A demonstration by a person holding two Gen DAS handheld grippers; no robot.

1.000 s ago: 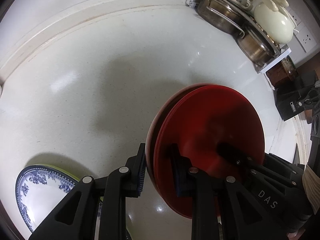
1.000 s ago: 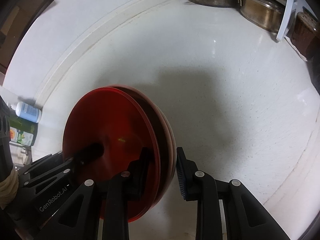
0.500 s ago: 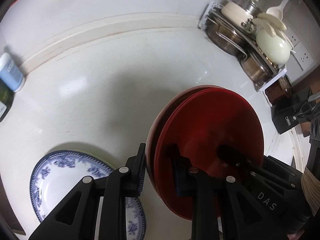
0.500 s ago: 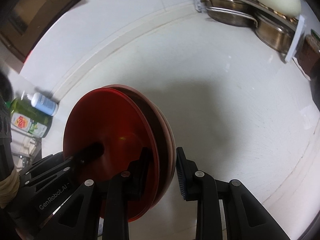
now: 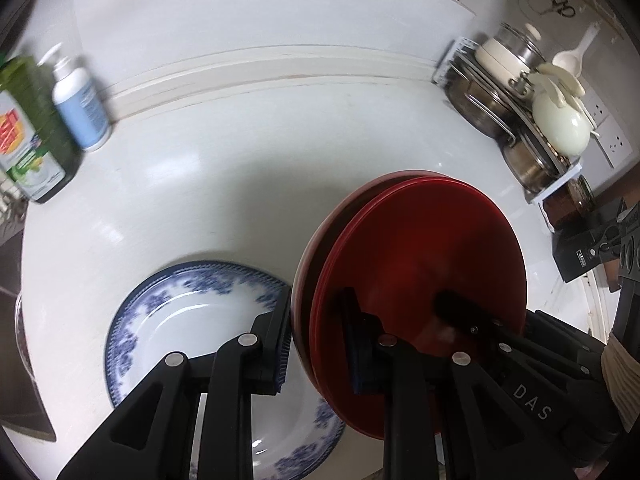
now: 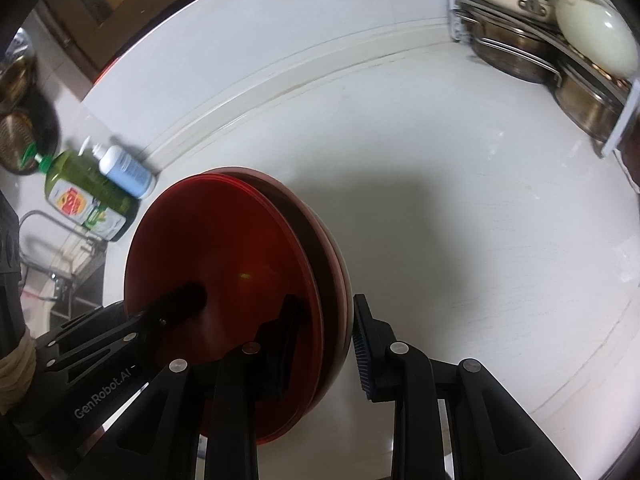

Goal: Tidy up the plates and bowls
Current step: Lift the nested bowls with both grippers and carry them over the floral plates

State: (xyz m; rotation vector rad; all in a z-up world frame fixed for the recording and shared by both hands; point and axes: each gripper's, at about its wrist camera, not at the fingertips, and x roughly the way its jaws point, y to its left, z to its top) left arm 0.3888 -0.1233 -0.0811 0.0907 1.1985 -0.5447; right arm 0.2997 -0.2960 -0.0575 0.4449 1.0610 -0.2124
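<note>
Red plates (image 5: 424, 264): a small stack, at least two, held on edge above the white counter (image 5: 248, 152); right of centre in the left wrist view, left of centre in the right wrist view (image 6: 224, 264).
Left gripper (image 5: 320, 336): its two fingers pinch the rim of the red stack, one pad on each face; low centre of the left view.
Right gripper (image 6: 324, 340): fingers likewise clamped on the opposite rim of the same stack, one inside the red face, one on the pale outer side.
Writing on grippers: "DAS" in white on the right gripper's body as seen at lower right of the left view; "GenRobot.AI" on the left gripper's body at lower left of the right view.
Blue plate (image 5: 192, 320): white with a blue floral rim, flat on the counter at lower left of the left view, partly behind the left gripper.
Bottles: a green bottle (image 5: 28, 136) with a red and yellow label, print too blurred to read, and a pale blue pump bottle (image 5: 82, 112) just beside it, upper left.
Rack (image 5: 520, 112): upper right corner, holding steel pots and a cream lidded pot (image 5: 562, 128).
Black box (image 5: 580, 248): right edge of the left view, small label, probably text but unreadable.
</note>
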